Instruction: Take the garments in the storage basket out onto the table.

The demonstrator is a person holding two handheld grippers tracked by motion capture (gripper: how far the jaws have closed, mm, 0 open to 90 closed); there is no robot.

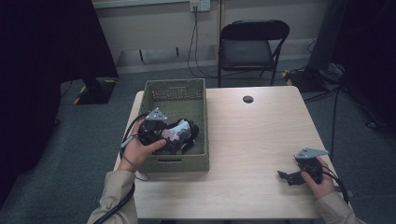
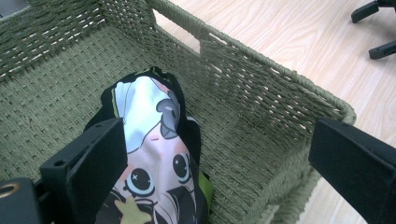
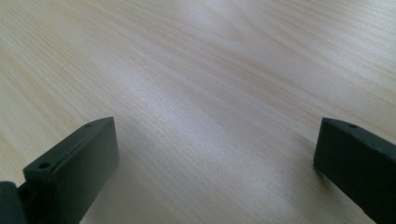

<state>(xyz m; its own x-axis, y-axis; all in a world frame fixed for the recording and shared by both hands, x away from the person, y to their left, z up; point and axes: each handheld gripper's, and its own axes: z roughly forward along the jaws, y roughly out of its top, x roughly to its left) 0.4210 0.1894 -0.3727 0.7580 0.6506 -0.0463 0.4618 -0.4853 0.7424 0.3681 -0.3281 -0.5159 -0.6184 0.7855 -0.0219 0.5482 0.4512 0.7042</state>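
A green woven basket (image 1: 176,84) stands on the left half of the wooden table (image 1: 252,140). Inside it lies a black fabric item with a cartoon face printed on it (image 1: 181,131), large in the left gripper view (image 2: 154,140). My left gripper (image 1: 180,140) reaches into the basket over that item. Its jaws are wide apart (image 2: 219,128), with the fabric beside the left jaw and nothing pinched. My right gripper (image 1: 284,177) rests low at the table's near right, jaws pointing left. It is open over bare wood (image 3: 217,123), and its jaws appear far off in the left gripper view (image 2: 369,28).
A round cable hole (image 1: 248,99) sits in the table's far middle. Behind the table stand a black folding chair (image 1: 252,44) and trailing cables (image 1: 194,51) on grey carpet. The basket's near wall (image 2: 280,98) rises close to my left gripper's right jaw.
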